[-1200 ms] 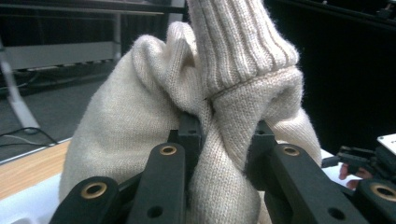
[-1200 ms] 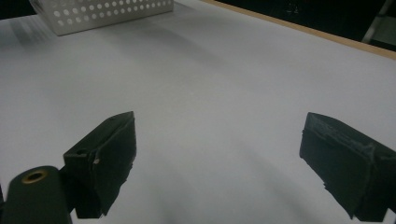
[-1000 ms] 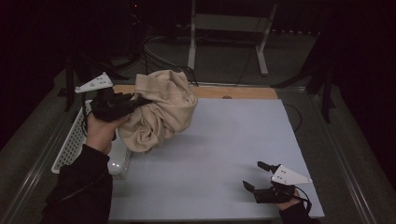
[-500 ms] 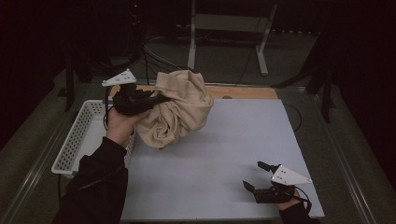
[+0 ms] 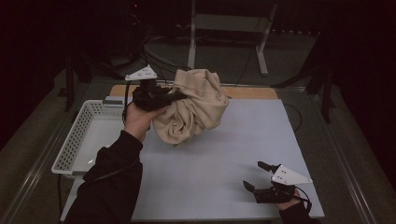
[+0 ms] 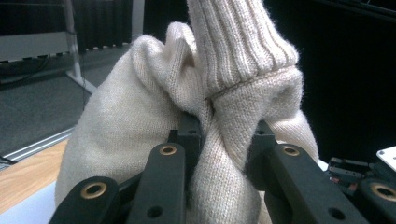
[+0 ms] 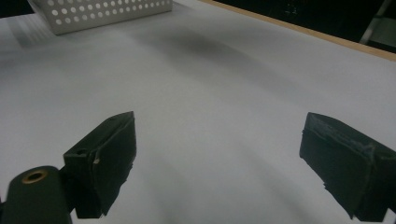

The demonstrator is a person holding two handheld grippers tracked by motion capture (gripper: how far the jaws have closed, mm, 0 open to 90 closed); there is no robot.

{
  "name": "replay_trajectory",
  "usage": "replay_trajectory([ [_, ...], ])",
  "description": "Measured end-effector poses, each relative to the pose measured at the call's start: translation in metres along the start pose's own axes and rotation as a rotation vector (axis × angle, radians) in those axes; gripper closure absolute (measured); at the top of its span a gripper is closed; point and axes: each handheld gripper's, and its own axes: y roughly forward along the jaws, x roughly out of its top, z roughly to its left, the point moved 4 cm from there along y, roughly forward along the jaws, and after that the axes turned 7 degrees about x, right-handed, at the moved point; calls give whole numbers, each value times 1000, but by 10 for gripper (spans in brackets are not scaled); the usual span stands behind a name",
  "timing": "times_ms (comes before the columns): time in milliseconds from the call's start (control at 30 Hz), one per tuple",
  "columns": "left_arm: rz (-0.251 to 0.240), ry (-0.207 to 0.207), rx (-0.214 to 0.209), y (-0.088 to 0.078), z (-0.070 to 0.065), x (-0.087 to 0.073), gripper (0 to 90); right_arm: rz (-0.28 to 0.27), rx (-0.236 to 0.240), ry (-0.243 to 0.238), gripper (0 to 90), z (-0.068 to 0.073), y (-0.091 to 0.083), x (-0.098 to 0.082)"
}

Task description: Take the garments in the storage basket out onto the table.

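A bunched cream knit sweater [image 5: 194, 109] hangs in the air above the far left part of the grey table mat [image 5: 224, 154]. My left gripper [image 5: 180, 97] is shut on a fold of it, and the left gripper view shows the ribbed knit [image 6: 224, 116] squeezed between the two black jaws. Near the table's front right corner my right gripper [image 5: 256, 176] rests low, open, with nothing between its fingers [image 7: 105, 158] but bare mat.
A white perforated basket [image 5: 79, 140] stands at the table's left edge, beside the raised left arm. A wooden strip [image 5: 252, 92] runs along the far edge. Behind the table are a metal stand [image 5: 229, 32] and cables on the floor.
My left hand has carried the sweater to the right and away from the basket, over the mat. The right gripper has stayed where it was.
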Motion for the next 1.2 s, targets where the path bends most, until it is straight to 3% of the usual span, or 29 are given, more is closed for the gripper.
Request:
replay_trajectory([
  [567,14,-11,-31,49,-11,2,758,-3,-6,8,110,-2,-1,0],
  [867,52,-13,-34,73,-13,-10,757,-2,-7,6,110,-2,-1,-1],
  [1200,86,-48,-20,101,-10,-29,755,-5,-8,3,110,-3,-2,-1],
])
